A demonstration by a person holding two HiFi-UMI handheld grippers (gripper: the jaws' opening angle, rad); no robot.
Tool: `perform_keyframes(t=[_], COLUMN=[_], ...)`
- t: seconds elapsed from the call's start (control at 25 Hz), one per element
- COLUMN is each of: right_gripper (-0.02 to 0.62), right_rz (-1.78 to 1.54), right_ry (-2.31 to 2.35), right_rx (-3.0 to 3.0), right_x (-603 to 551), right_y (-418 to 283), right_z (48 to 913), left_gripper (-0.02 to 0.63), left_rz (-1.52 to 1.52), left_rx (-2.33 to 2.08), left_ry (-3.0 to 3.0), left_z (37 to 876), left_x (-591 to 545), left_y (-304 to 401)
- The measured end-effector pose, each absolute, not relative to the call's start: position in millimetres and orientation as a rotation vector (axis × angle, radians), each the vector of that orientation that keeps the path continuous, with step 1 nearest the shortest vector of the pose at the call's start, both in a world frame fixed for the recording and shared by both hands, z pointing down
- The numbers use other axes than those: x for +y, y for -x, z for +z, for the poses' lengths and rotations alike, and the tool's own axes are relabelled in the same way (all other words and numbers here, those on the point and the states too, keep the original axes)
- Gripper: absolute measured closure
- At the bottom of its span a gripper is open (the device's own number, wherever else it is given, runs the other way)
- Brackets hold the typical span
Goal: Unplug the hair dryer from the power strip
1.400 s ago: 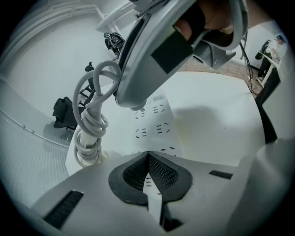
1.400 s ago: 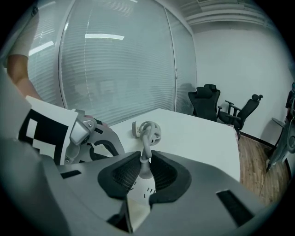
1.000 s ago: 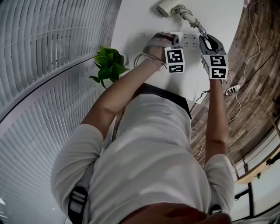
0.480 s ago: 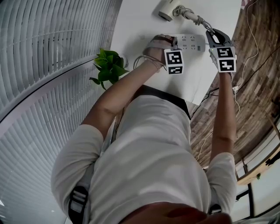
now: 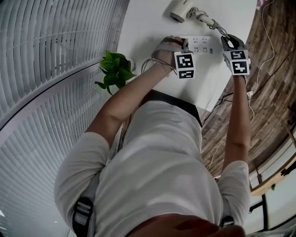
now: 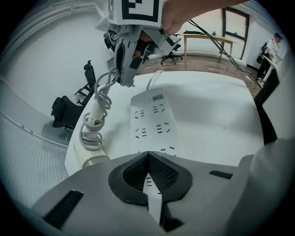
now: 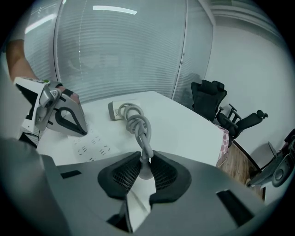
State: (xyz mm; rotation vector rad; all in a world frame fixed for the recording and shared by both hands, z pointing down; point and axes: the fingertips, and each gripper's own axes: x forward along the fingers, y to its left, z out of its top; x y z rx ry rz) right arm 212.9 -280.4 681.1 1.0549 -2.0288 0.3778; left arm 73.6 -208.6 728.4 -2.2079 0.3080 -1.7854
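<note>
A white power strip [image 5: 202,45] lies on the white table [image 5: 152,18]. My left gripper [image 5: 184,43] is shut, its tips [image 6: 147,156] pressed down on the strip's near end [image 6: 154,124]. My right gripper [image 5: 227,40] is shut on the grey plug [image 7: 144,168] and holds it off the strip, beyond its right end. From the plug a coiled grey cord [image 7: 136,122] runs to the white hair dryer [image 5: 178,9], which lies farther back on the table. The left gripper view shows the right gripper [image 6: 126,79] above the strip with the cord [image 6: 102,99] hanging from it.
A small green potted plant [image 5: 114,67] stands at the table's left edge. Cables and another power strip [image 5: 245,95] lie on the wooden floor to the right. Black office chairs [image 7: 209,99] stand beyond the table. Slatted blinds [image 5: 51,51] fill the left side.
My right gripper has moved right and away from the strip's end, taking the plug and cord with it. The left gripper has stayed on the strip.
</note>
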Motion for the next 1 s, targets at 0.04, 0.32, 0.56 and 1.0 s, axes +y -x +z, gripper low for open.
perform_keyframes(t=[0.04, 0.32, 0.56, 1.0], right_gripper=[0.512, 0.512, 0.512, 0.457], right_rz=[0.380, 0.411, 0.422, 0.498], right_ry=[-1.053, -1.067, -1.079, -1.188], right_rx=[-2.022, -2.002, -2.007, -2.029], right_x=[-279.6, -276.4, -274.8, -269.8], right_y=[-214.7, -225.7, -229.7, -236.9], right_z=[685.1, 704.2, 715.1, 712.5], left_gripper=[0.586, 0.586, 0.586, 0.584], left_rz=[-1.785, -1.779, -1.781, -1.785], left_rx=[0.309, 0.312, 0.312, 0.293], left_ry=[2.208, 2.216, 2.210, 2.283], left_z=[728.2, 725.9, 725.9, 726.0], left_x=[-208.6, -207.4, -207.9, -209.4], left_y=[-73.4, -74.5, -74.8, -76.0])
